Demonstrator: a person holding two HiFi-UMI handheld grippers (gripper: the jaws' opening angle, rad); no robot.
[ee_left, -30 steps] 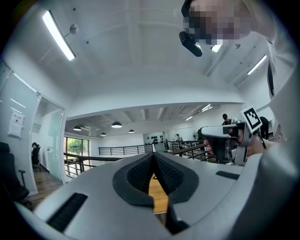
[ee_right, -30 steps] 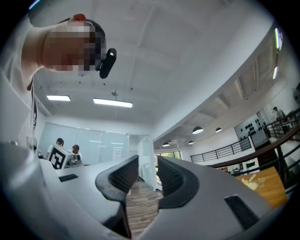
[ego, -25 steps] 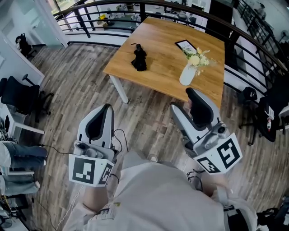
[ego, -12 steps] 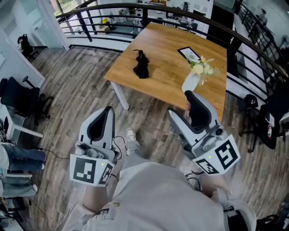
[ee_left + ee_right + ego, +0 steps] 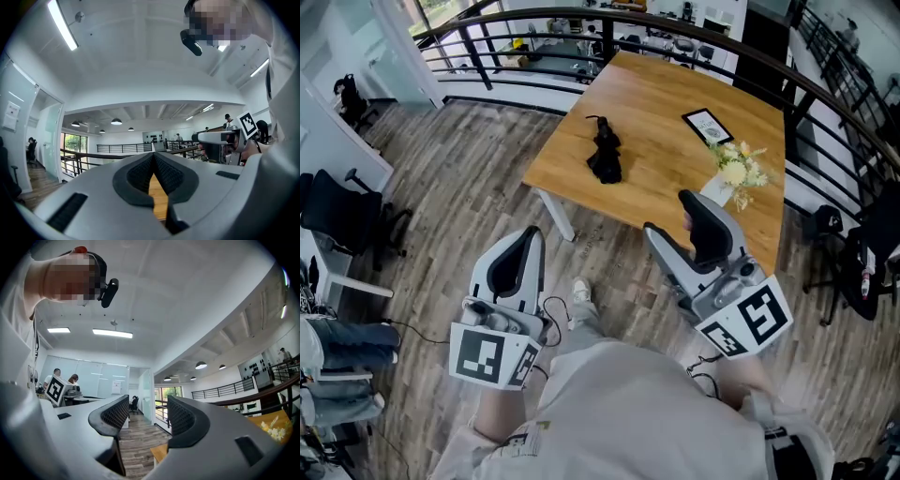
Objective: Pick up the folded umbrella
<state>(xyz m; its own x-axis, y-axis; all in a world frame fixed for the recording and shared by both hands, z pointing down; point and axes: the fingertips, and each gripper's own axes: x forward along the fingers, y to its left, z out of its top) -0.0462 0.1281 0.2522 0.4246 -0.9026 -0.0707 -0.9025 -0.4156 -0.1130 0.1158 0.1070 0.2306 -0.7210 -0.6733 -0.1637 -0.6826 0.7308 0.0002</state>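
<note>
On the tabletop [image 5: 666, 112], toward the corner that juts out over the wood floor [image 5: 478, 178], lies the folded umbrella [image 5: 606, 157]. It is a black bundle, flat on the wood and untouched, with bare tabletop all round it. A framed picture [image 5: 707, 126] lies further along the same tabletop. A vase of pale flowers [image 5: 737, 171] stands near the tabletop's long edge, partly hidden behind a gripper in the head view.

Neither gripper has reached the tabletop. The left gripper [image 5: 527, 236] is off the tabletop, over the floor on the person's side of that corner. It is clenched on nothing: its own view shows the left gripper [image 5: 153, 157] with the two ribbed pads meeting at the tips, and only a sliver of tabletop shows through the slot below them. The right gripper [image 5: 671, 214] hangs at the tabletop's near edge, in front of the vase and well apart from the umbrella. It is released. In its own view the right gripper [image 5: 148, 401] has its jaws parted with a clear gap, through which only floor and a corner of the tabletop show.

My judgement is that the pick-up has not begun; this is the approach. Still to do: bring a gripper over the tabletop to the umbrella, set its jaws around the bundle, close on it and lift it clear. The right gripper looks readier, since it is already spread, though the left is closer to the umbrella's corner.
</note>
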